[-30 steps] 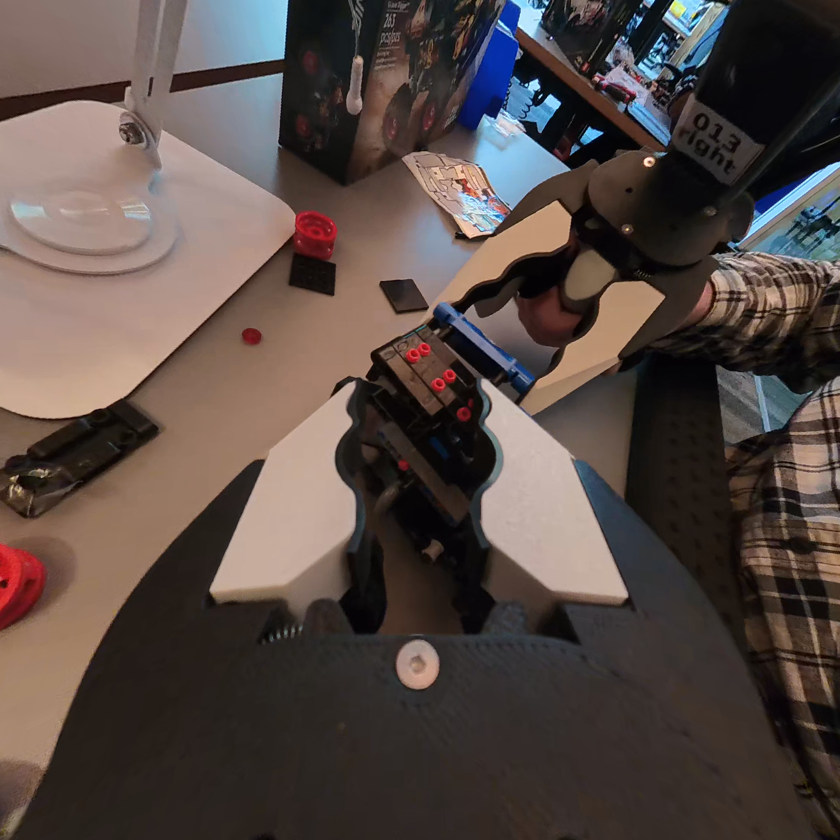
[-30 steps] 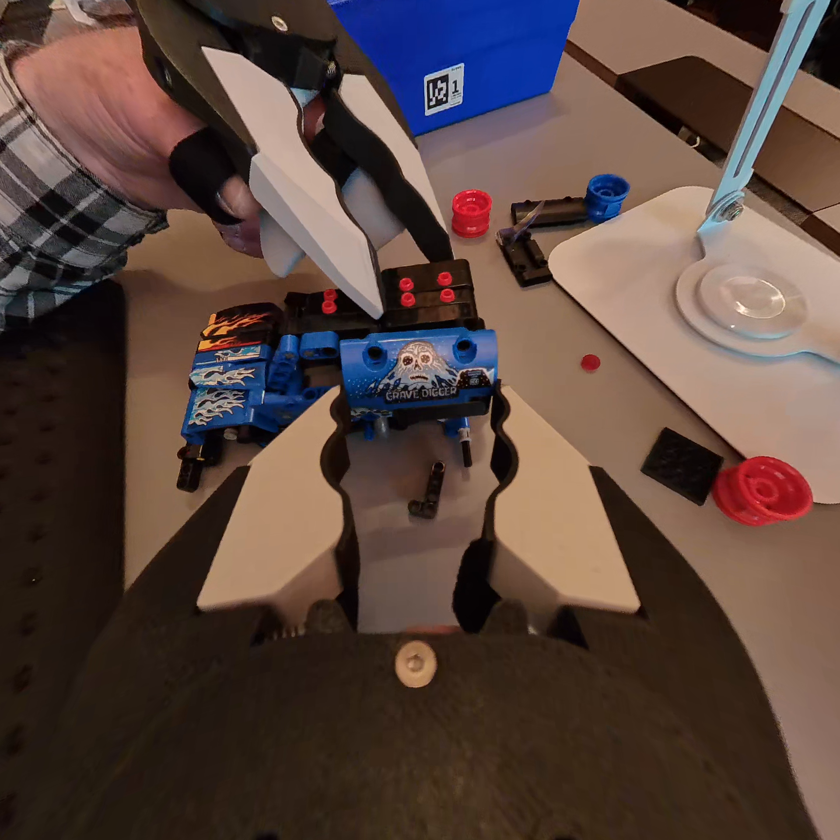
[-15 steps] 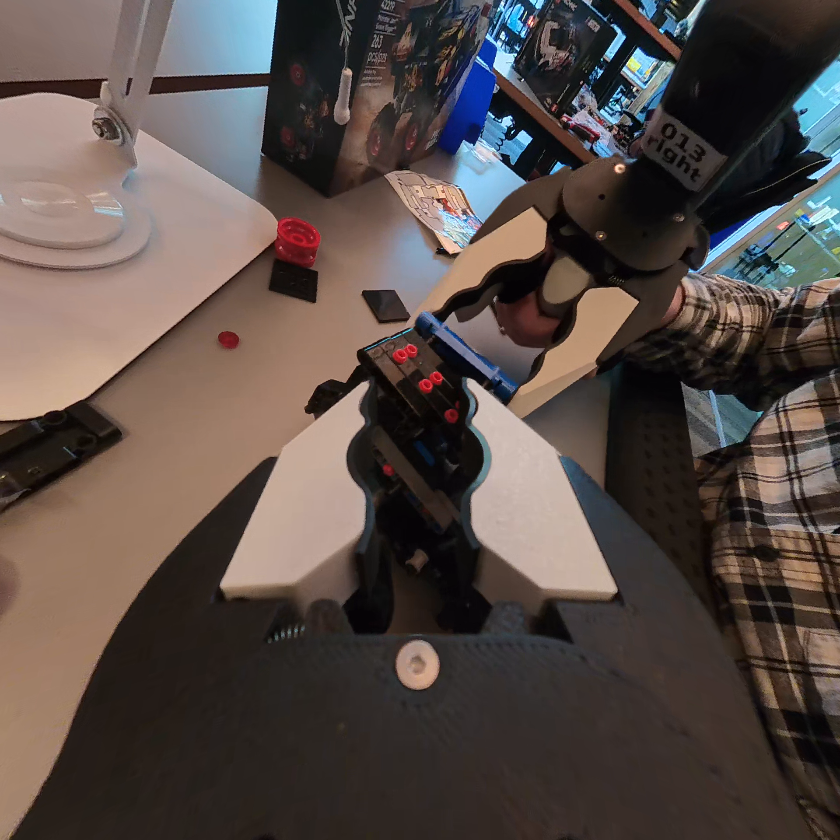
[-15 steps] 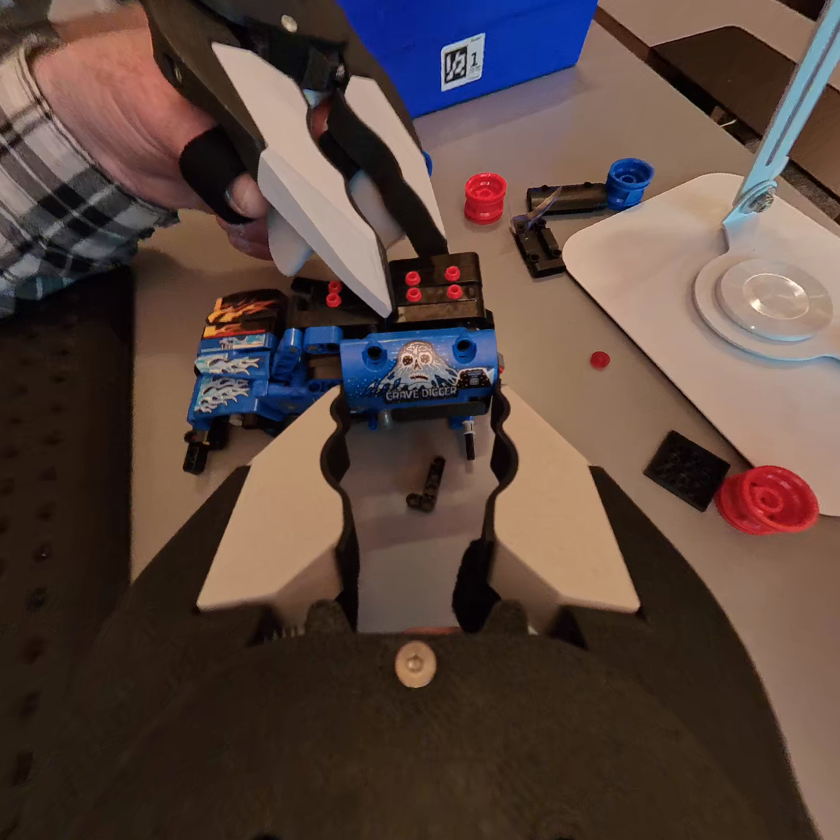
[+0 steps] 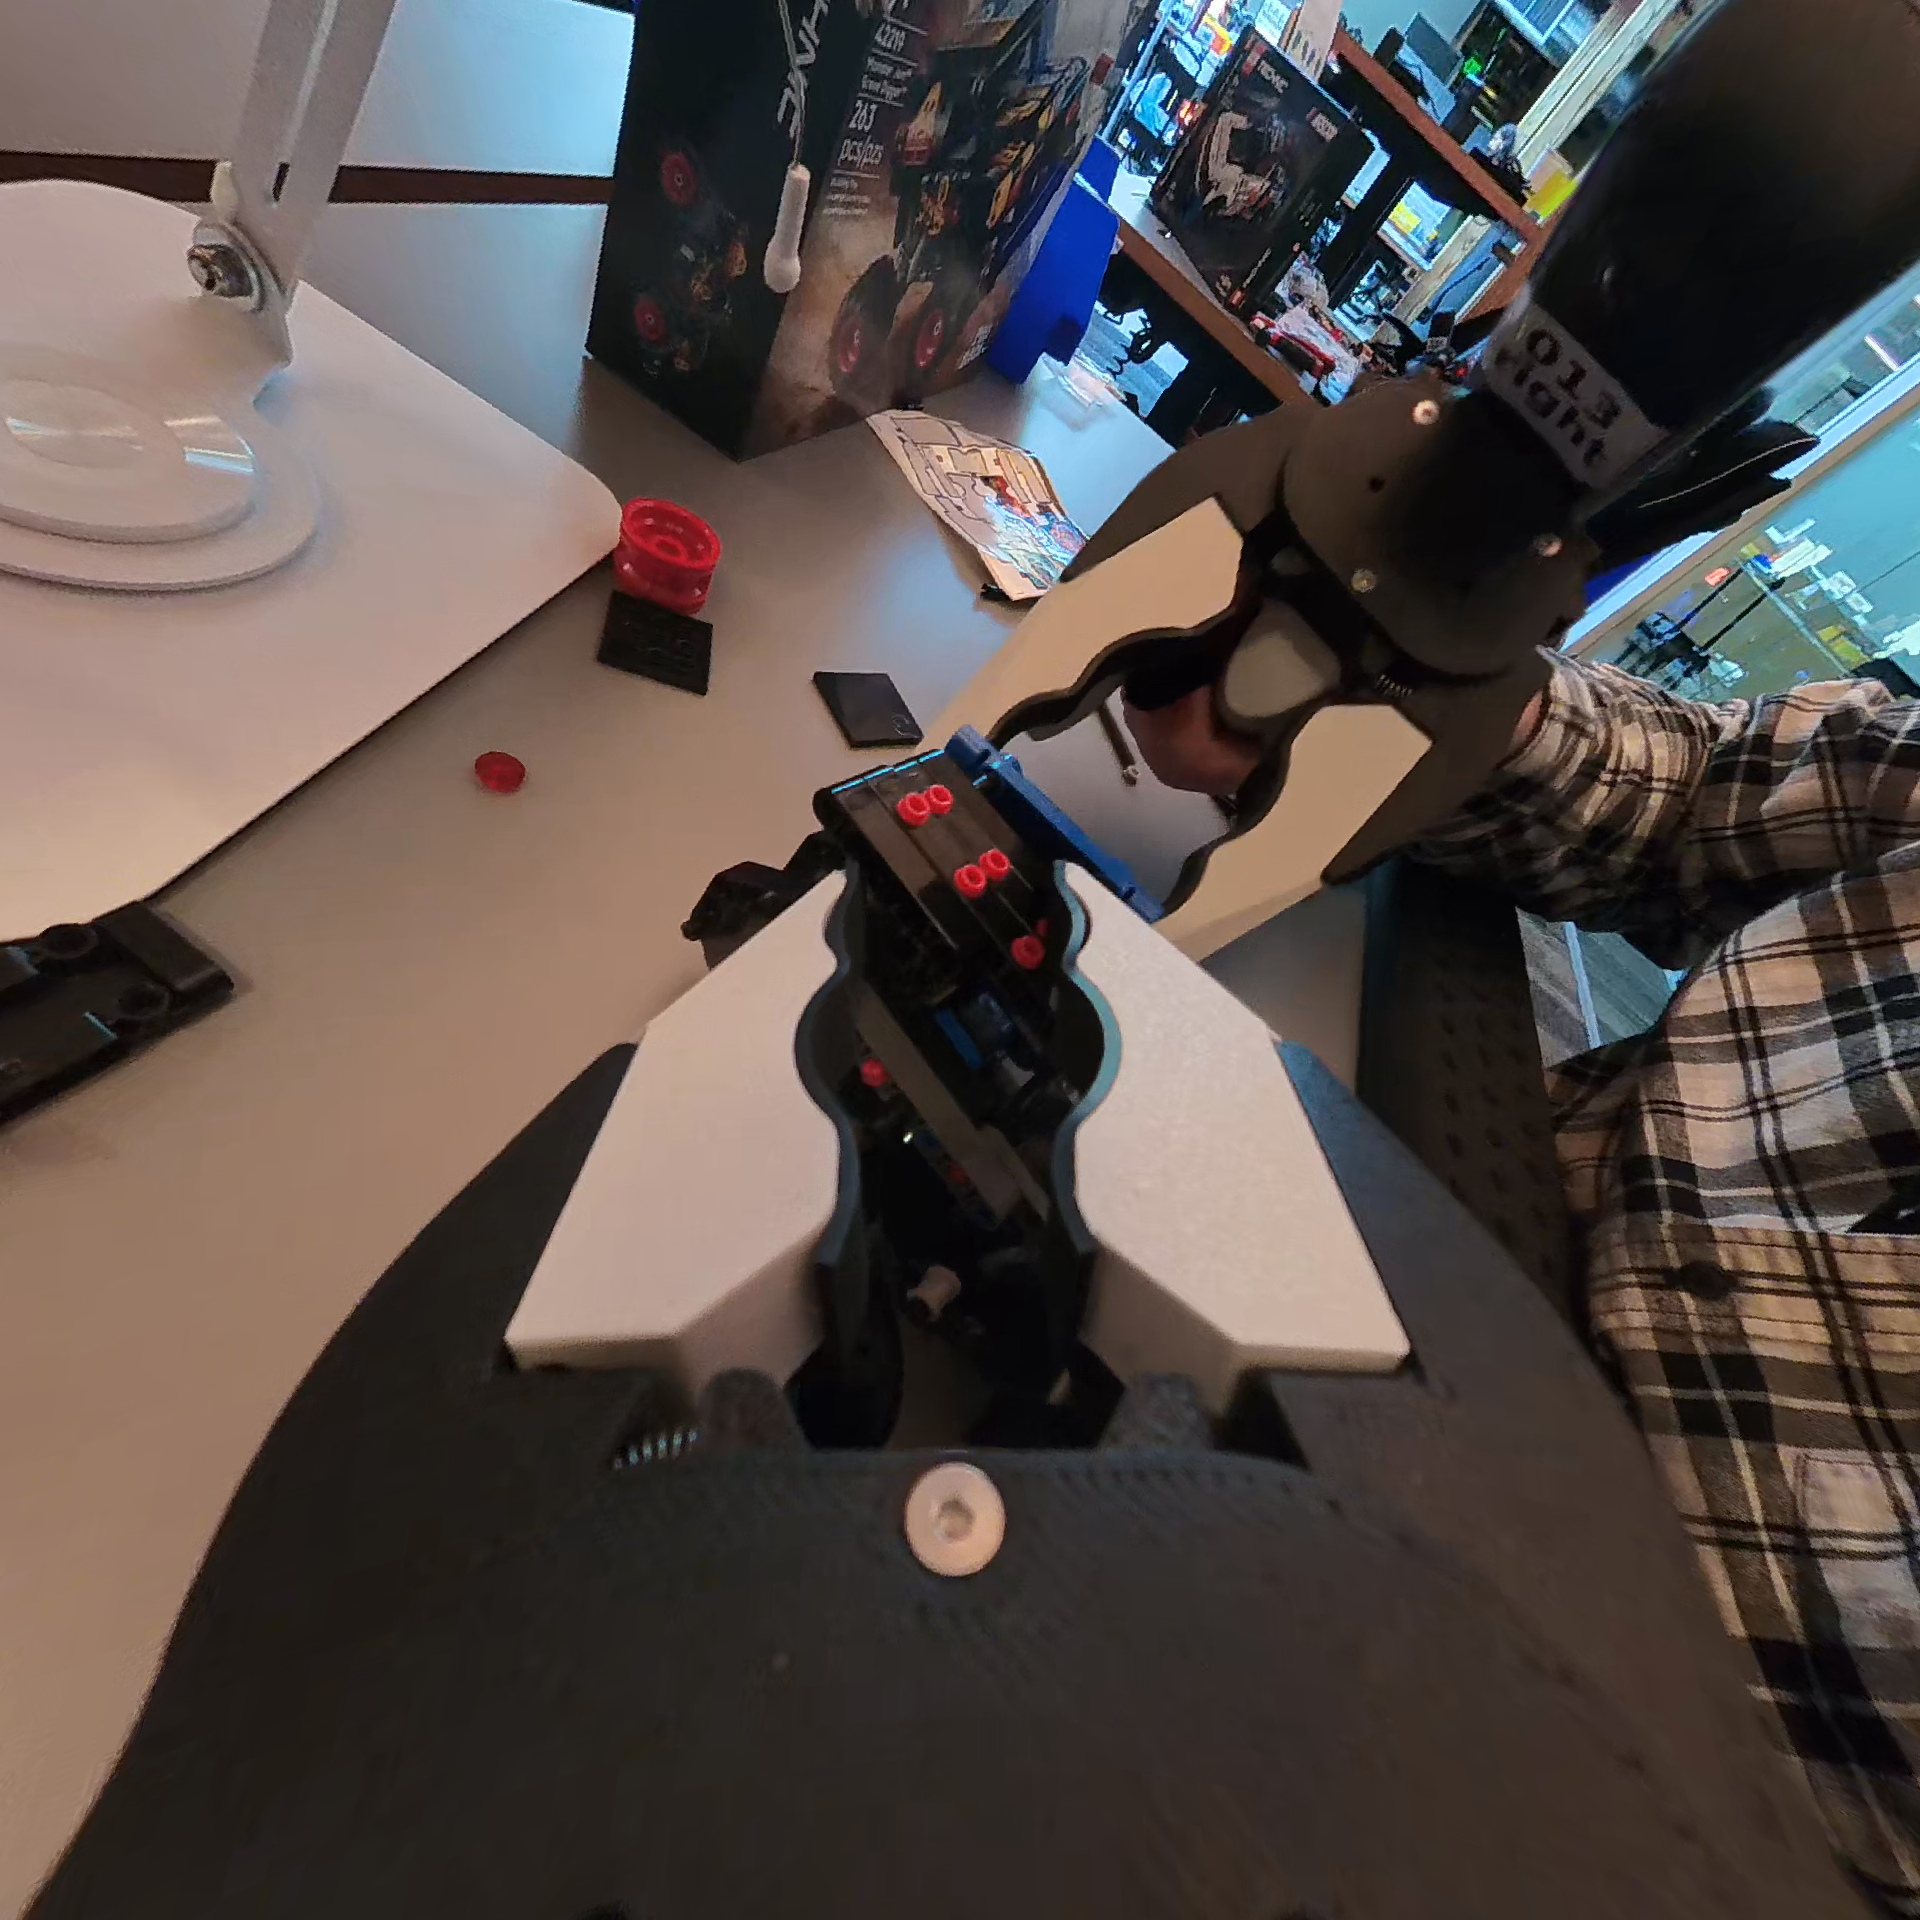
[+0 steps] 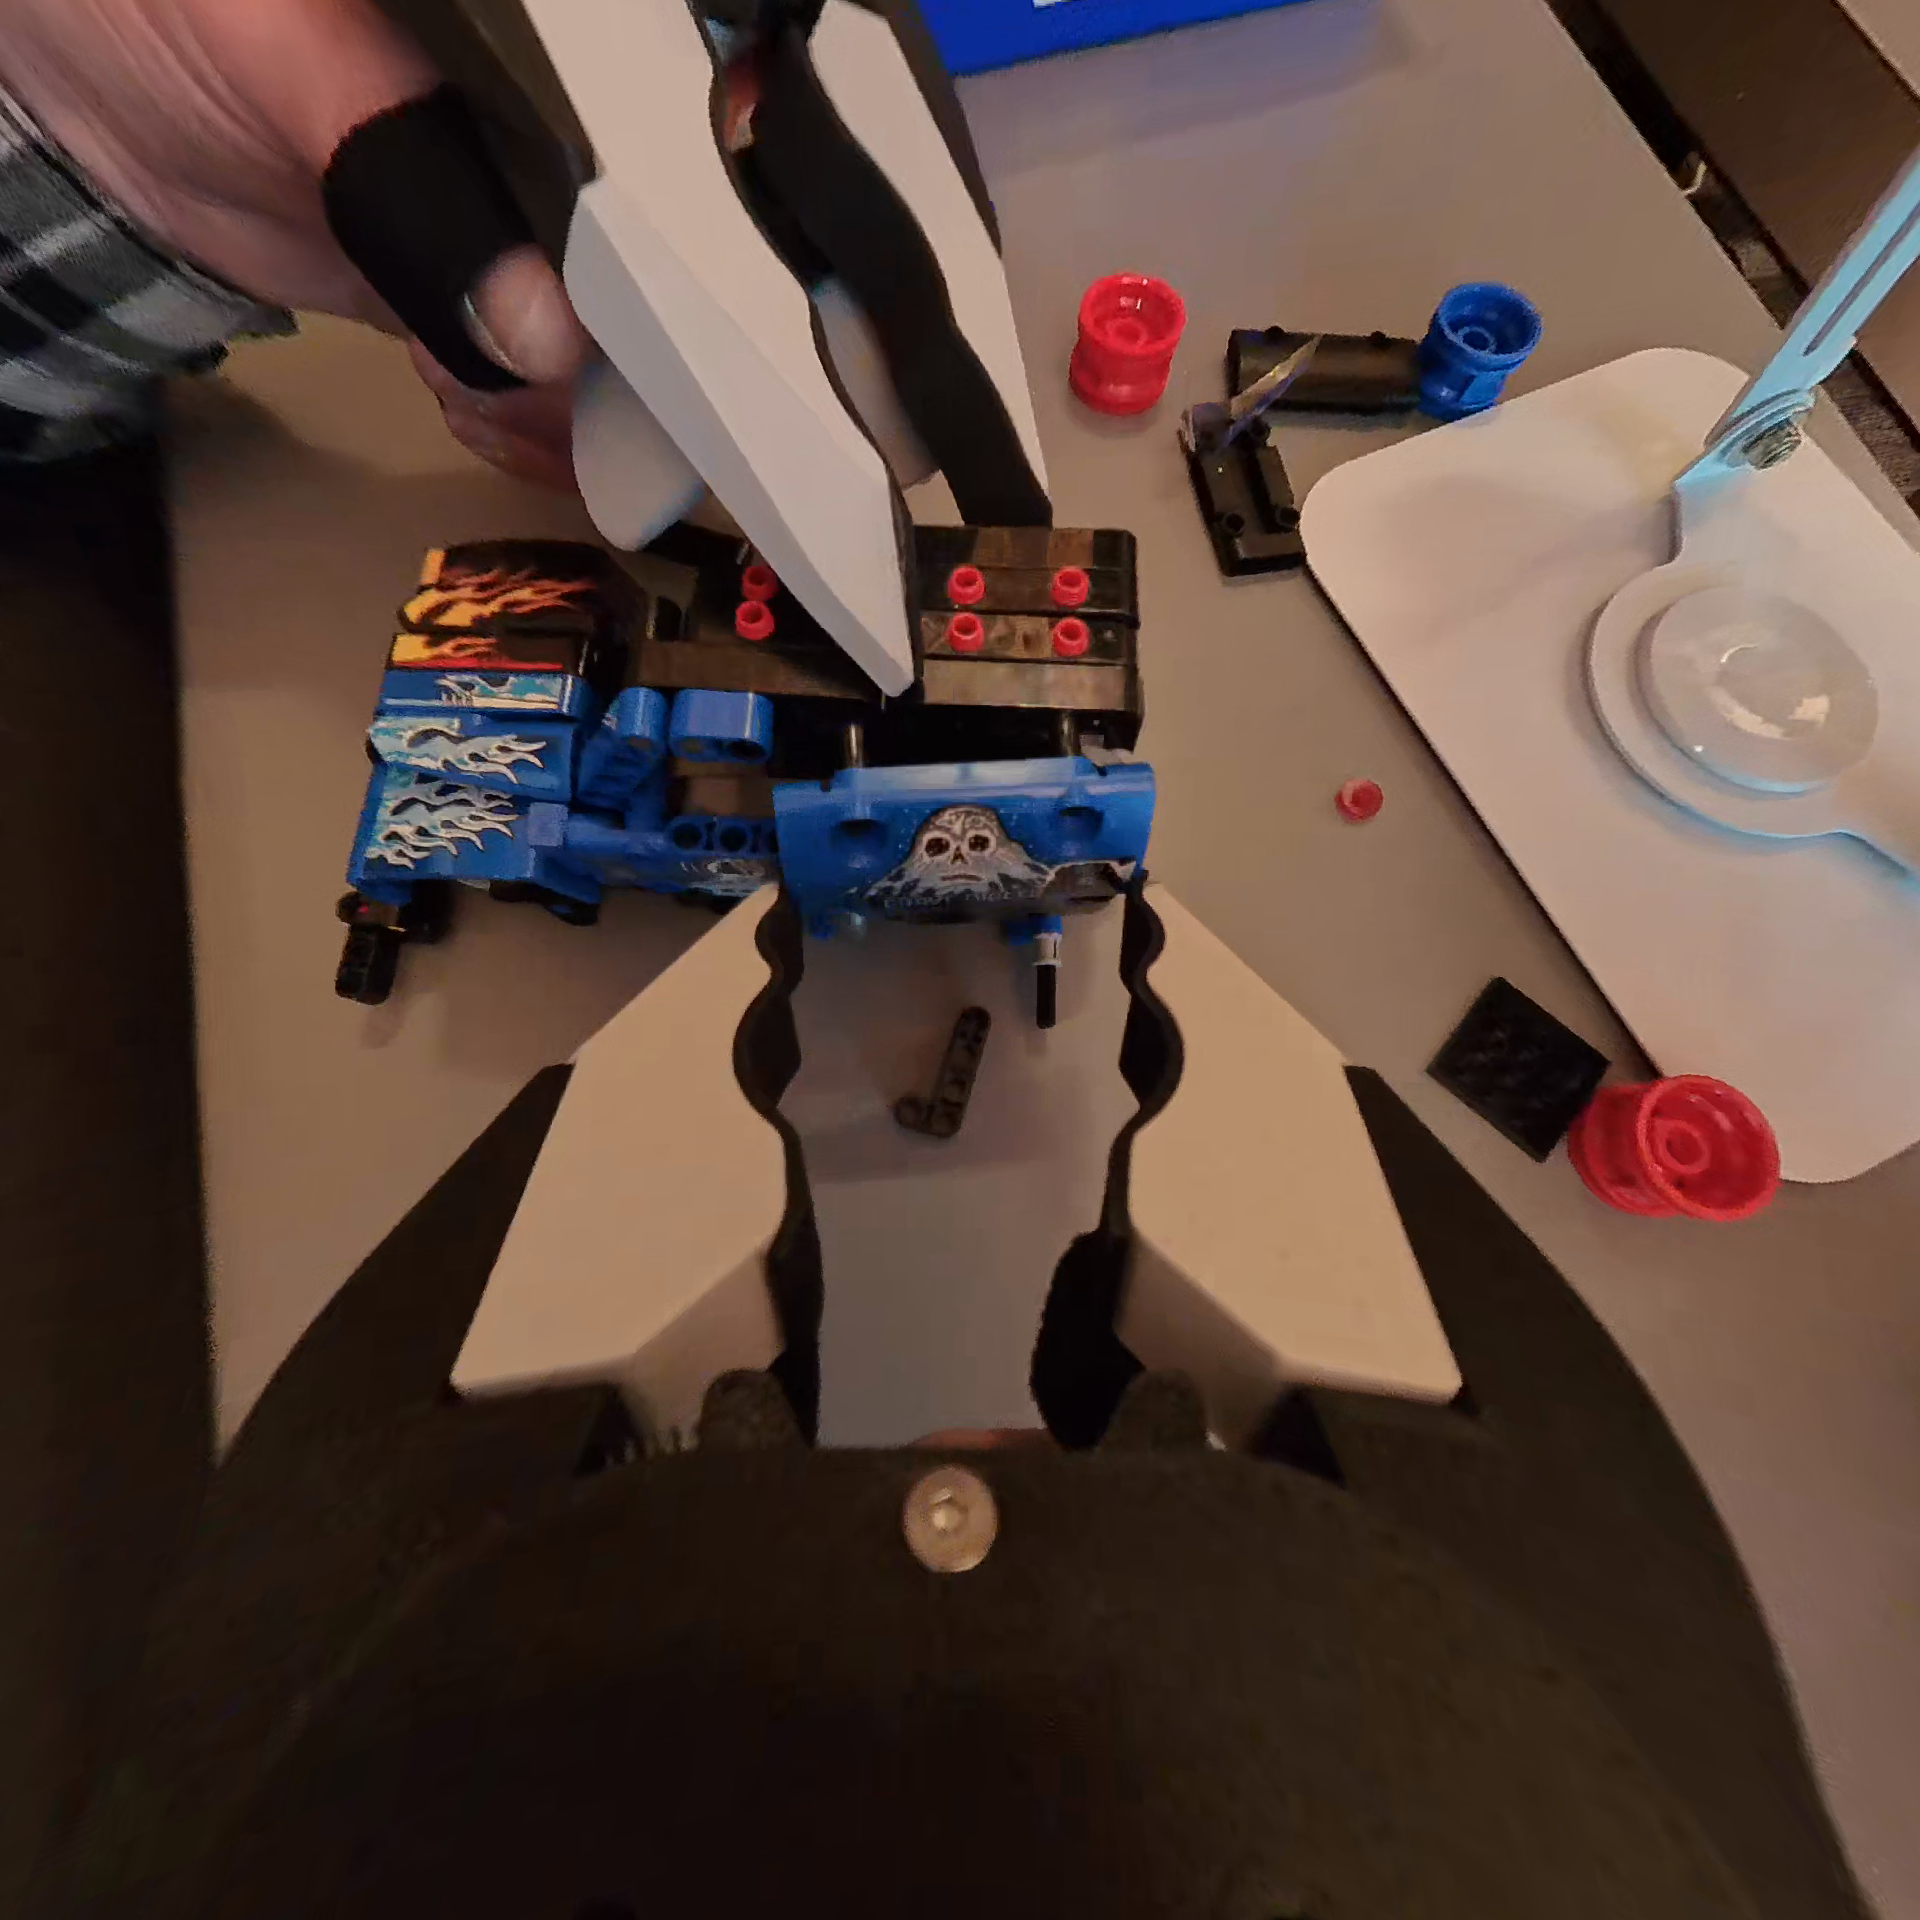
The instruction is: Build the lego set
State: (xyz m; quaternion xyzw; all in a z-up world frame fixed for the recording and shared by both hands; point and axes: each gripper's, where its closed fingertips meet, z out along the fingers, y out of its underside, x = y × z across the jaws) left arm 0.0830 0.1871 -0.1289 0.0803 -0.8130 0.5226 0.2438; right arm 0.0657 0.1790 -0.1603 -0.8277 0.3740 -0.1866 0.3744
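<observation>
- Two claws are at work on one part-built truck body (image 6: 790, 727), which sits on the grey bench (image 6: 1195, 208) near the person's edge.
- Left claw (image 5: 956, 997): clenched on the truck body's black chassis, fingers either side of the block with red pins. In the right wrist view it comes down from above onto that same black section.
- Right claw (image 6: 951, 935): released, jaws spread, nothing between them. Tips sit just beside the blue skull panel (image 6: 961, 842), at its lower corners; contact cannot be confirmed.
- Step in hand (judgement): left claw steadies the model while the right lines up on the blue side panel, either to seat it or to fetch the next piece.
- Loose black angled connector (image 6: 948, 1070) lies on the bench between the right claw's fingers, short of the truck.
- Next move calls for (judgement): a firm left hold, then a square, slow approach by the right; a skewed push could pop the panel or tip the model.
- Wheels not yet fitted: red hub (image 6: 1673, 1148) beside a black square tile (image 6: 1517, 1065), second red hub (image 6: 1127, 338), blue hub (image 6: 1481, 343).
- Small red round stud (image 6: 1358, 800) lies apart on the bench.
- Containers: upright set box (image 5: 831, 208), contents hidden; blue bin (image 6: 1091, 31) at the far edge, inside out of view.
- Instruction booklet (image 5: 987, 499) lies flat near the box.
</observation>
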